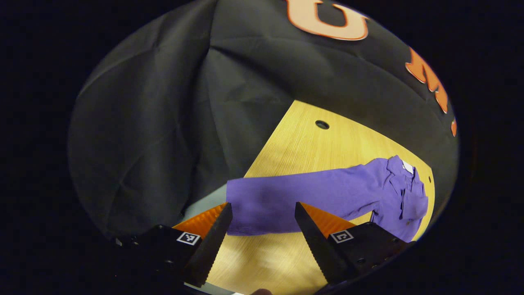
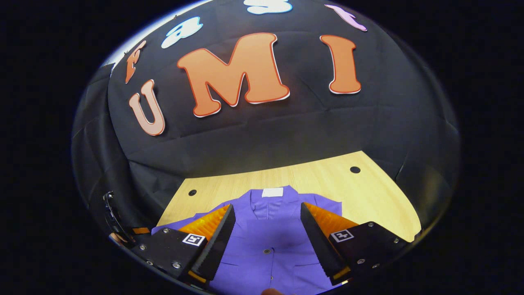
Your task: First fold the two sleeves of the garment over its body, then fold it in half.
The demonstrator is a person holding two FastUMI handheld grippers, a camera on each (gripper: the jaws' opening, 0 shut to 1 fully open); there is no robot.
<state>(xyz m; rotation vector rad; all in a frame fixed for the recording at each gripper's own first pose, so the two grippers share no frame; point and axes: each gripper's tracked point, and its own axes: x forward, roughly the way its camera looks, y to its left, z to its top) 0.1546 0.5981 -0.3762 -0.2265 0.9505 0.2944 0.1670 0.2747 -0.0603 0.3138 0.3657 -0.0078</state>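
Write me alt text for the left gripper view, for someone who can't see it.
A purple shirt lies on a wooden table, one long sleeve stretched flat toward the camera, its cuff end between the fingers of the open left tool, which hangs just above it. Black cloth walls the booth behind the table.

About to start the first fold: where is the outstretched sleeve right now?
In the left gripper view, the sleeve lies flat across the wooden table, just ahead of the open left tool, its cuff end between the fingers.
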